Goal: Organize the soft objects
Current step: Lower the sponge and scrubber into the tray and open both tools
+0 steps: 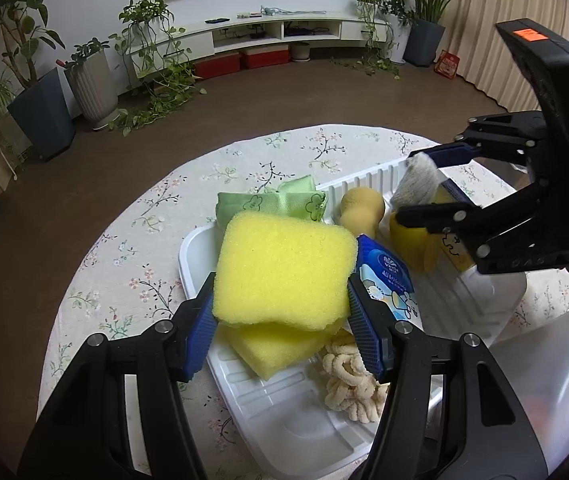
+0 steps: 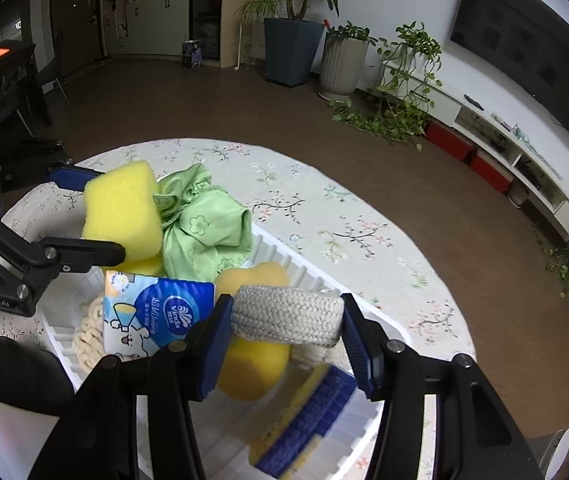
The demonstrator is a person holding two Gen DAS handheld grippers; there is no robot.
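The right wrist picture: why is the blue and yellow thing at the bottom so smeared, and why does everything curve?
Right wrist view: the blue-and-yellow scouring sponge is blurred, perhaps too close or moving; the fisheye lens bends edges. Left wrist view: sharp, same curving.

My left gripper [image 1: 280, 300]: black frame, blue ribbed pads, around a bright yellow sponge [image 1: 284, 272]. A second yellow sponge [image 1: 272, 350] shows at its 6 o'clock. Green cloth [image 1: 272, 200] with a stitched flower motif at 12. Blue tissue pack [image 1: 386, 284], white cartoon print, at 3. Cream looped fabric [image 1: 350, 384] at 5. White ribbed tray [image 1: 284, 420]. Tablecloth [image 1: 132, 264]: pale, with dark branches and pink blossoms. My right gripper [image 2: 286, 332] has matching blue pads on a grey knitted roll [image 2: 288, 314].
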